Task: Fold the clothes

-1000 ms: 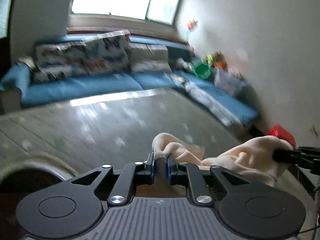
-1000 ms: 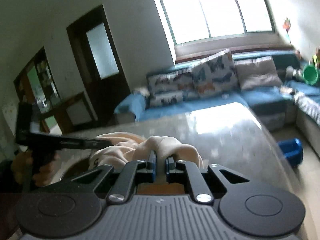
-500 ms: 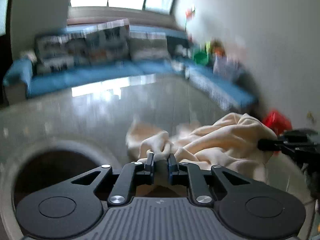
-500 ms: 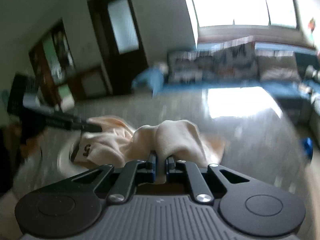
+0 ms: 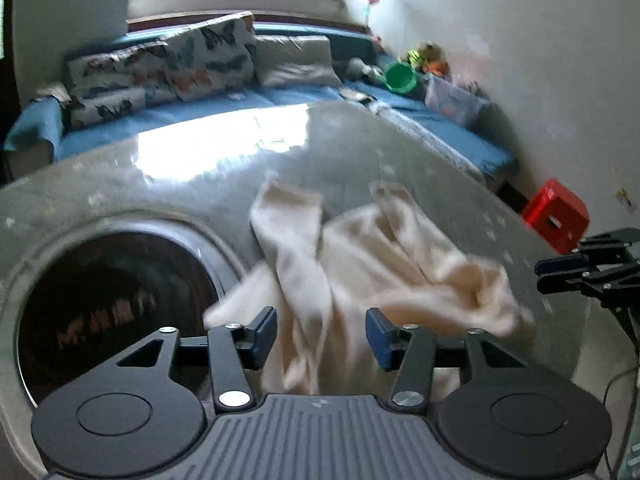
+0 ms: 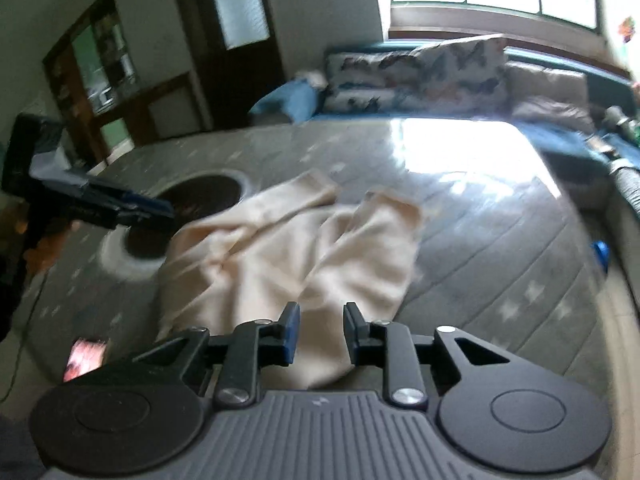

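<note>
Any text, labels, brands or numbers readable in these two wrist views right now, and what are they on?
None can be read.
A small pale logo mark on the left hand-held gripper body: a symbol, no letters.
The same mark on the right hand-held gripper body: no letters.
Pale marks inside the dark round recess of the table: too blurred to read.
The cream garment: no print visible.

We can read no text, label, brand or number in either view. The small pale emblem on the left gripper's grey ribbed body, at six o'clock in its own view, is only a mark, and the one on the right gripper is too.
</note>
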Demonstrator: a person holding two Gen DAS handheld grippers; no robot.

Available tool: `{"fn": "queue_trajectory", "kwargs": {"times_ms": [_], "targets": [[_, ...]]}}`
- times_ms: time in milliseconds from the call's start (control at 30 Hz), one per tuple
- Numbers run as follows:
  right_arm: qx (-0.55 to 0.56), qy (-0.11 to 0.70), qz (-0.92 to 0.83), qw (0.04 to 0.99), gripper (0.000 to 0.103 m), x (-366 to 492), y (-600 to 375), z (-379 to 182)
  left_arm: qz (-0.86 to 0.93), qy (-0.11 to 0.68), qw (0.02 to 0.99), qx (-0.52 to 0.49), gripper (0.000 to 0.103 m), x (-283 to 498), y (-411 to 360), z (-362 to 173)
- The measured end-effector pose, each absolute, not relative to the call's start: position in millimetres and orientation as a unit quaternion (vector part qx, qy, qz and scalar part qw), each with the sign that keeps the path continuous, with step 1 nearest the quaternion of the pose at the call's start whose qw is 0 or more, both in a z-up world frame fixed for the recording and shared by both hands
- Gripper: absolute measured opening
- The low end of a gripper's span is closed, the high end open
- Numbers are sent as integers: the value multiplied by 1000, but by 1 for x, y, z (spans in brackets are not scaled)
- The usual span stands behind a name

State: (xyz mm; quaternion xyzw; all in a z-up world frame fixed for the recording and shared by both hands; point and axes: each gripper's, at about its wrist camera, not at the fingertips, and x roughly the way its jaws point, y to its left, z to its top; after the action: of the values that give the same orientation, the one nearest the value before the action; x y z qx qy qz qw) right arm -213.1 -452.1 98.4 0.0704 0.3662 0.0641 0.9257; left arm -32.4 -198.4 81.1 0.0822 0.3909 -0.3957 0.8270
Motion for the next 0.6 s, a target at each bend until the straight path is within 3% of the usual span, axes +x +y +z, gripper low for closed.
{"fn": "queue_trajectory", "kwargs": {"times_ms": [300,433,600], "targets": [[71,372,38,925,31,-129,-458,64,-348,410,839,86,61,20,-249,54],[71,381,43,921,36,-103,-450,49,-343,408,840,103,72,24,-261,41],[57,391,30,918,38,-88,-441,33,-330,420,840,98,67,32,-267,31]]}}
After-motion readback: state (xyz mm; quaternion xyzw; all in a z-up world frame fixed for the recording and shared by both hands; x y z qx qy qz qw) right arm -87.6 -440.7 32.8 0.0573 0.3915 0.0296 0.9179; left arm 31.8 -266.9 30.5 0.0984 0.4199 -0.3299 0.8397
